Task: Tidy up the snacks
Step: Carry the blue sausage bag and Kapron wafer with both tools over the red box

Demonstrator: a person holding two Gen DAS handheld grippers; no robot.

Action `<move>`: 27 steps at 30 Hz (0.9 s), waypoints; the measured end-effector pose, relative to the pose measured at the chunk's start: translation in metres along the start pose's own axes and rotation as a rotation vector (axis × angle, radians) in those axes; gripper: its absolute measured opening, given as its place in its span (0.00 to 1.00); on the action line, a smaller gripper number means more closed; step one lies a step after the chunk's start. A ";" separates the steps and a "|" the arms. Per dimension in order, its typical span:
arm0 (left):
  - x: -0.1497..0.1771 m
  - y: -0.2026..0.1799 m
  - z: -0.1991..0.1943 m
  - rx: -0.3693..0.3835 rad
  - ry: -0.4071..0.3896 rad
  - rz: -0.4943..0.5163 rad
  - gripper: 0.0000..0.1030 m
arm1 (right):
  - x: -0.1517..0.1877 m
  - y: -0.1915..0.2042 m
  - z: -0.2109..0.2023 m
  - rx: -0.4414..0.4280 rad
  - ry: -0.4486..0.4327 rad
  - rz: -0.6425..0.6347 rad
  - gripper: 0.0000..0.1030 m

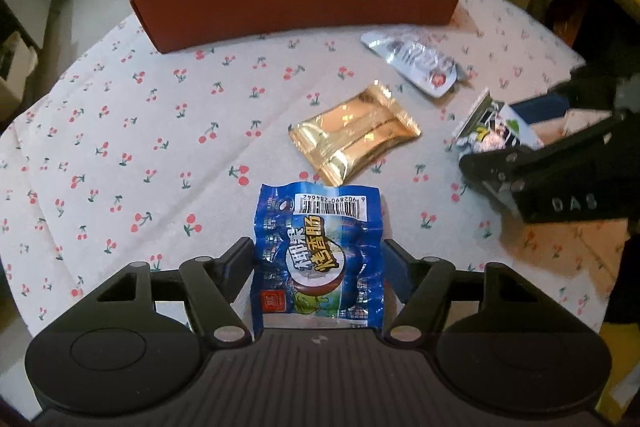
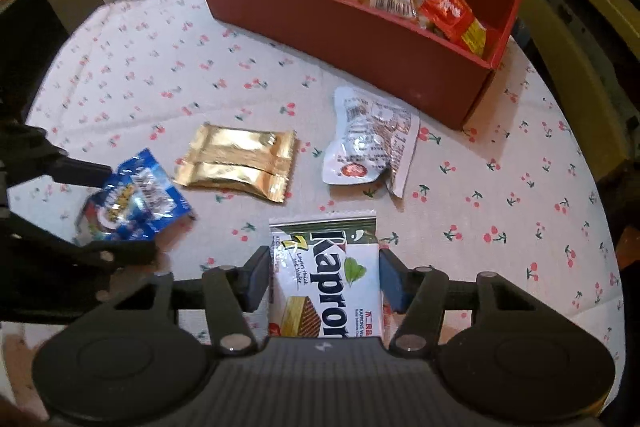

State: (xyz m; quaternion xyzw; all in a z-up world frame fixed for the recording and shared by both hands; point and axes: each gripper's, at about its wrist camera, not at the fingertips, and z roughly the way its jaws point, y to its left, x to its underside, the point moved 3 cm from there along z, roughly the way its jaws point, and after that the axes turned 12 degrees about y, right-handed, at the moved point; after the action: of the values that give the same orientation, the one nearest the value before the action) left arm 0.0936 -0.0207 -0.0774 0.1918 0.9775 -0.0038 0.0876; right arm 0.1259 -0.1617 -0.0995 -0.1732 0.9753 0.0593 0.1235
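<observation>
Two crinkly packets held: left tongs [image 1: 318, 259] pinch blue foil sausage packet [image 1: 318, 259]; right tongs [image 2: 323, 279] pinch white-green Kapron wafer packet [image 2: 326, 279], both above cherry-print tabletop [image 1: 120, 131].

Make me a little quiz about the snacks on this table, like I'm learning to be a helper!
1. True or false: the red box has nothing in it.
2. Which snack is between the fingers of the left gripper? A: a green apple. B: the blue packet. C: a banana.
3. Fill in: ___ snacks lie loose on the tablecloth, not in the box and not in a gripper.

Key:
1. False, it already holds several snacks.
2. B.
3. Two: the gold packet and the white pouch.
</observation>
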 end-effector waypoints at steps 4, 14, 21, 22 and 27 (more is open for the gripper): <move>-0.002 0.000 -0.005 0.005 -0.018 -0.016 0.72 | -0.001 0.003 -0.007 0.008 -0.034 0.016 0.55; -0.011 0.000 -0.015 0.022 -0.084 -0.061 0.72 | -0.017 0.005 -0.018 -0.029 -0.088 0.056 0.55; -0.019 -0.002 -0.018 0.021 -0.113 -0.073 0.72 | -0.025 0.002 -0.025 -0.039 -0.124 0.084 0.55; -0.020 -0.002 -0.018 0.022 -0.116 -0.073 0.72 | -0.025 0.001 -0.025 -0.039 -0.128 0.086 0.55; -0.024 0.002 -0.022 0.021 -0.137 -0.090 0.72 | -0.028 -0.005 -0.031 -0.033 -0.157 0.113 0.55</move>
State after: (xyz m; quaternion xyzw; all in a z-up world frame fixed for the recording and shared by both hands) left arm 0.1130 -0.0267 -0.0518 0.1478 0.9768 -0.0313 0.1518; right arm 0.1465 -0.1625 -0.0623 -0.1147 0.9697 0.0955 0.1932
